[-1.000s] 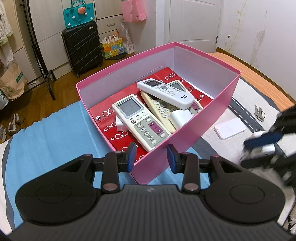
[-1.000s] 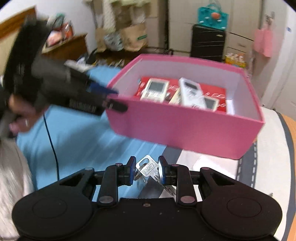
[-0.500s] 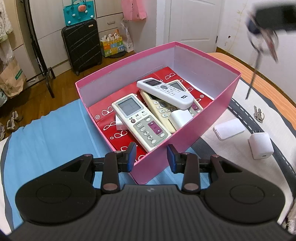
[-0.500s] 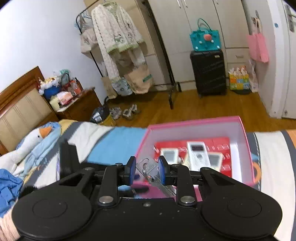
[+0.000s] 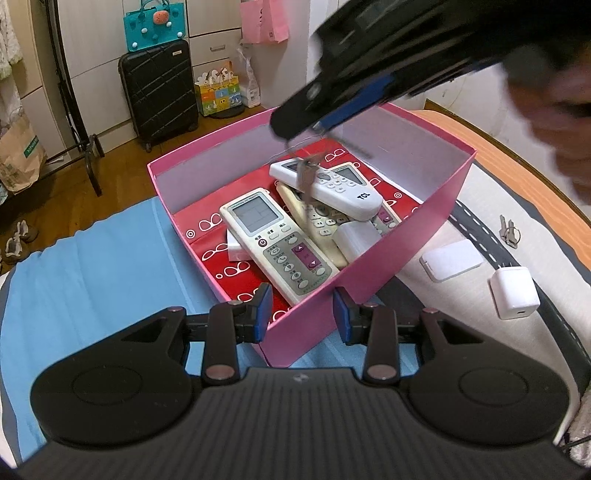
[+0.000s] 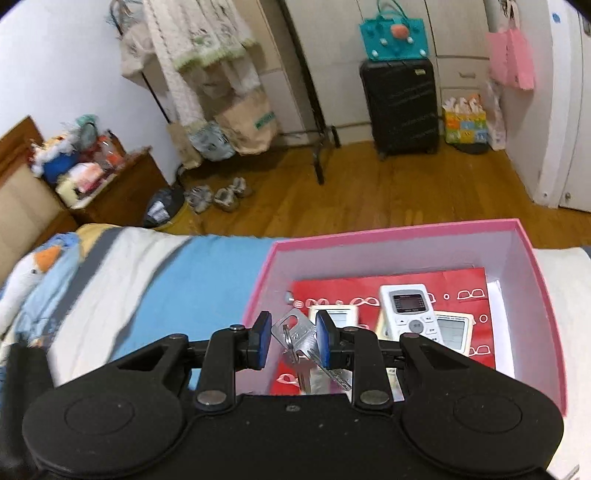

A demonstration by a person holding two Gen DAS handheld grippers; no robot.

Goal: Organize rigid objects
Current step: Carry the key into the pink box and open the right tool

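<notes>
On the bed [image 5: 92,266], whose cover runs in blue, white and dark grey bands, an open pink cardboard box [image 5: 369,277] with white inner walls sits near the foot edge, its red patterned floor crowded with white remote controls [image 5: 277,240], one white TCL-marked remote [image 5: 332,188] lying crosswise on the others, and a small white block [image 5: 356,238] wedged among them. The right claw [image 6: 291,341] hangs over the box's near-left inside corner, its blue pads closed on a bunch of silver metal keys [image 6: 297,339] on a ring, the blades dangling below; in the left wrist view the same claw [image 5: 317,125] comes in from the upper right, blurred, with a person's hand behind it, and the keys [image 5: 308,173] hang just above the crosswise remote. The left claw [image 5: 301,314] sits at the box's nearest corner with nothing in it, its pads drawn in but with a gap between them, one pad over the box floor and one outside the wall; I cannot tell whether they touch the cardboard. Outside the box on the white stretch of cover lie a flat white rectangular case [image 5: 450,260], a white cube charger [image 5: 513,293] and a second pair of silver keys [image 5: 508,230]. Beyond the bed stand a black hard-shell suitcase [image 6: 400,107] with a teal bag [image 6: 395,33] on top, a clothes rack and a wooden bedside cabinet [image 6: 118,188].
</notes>
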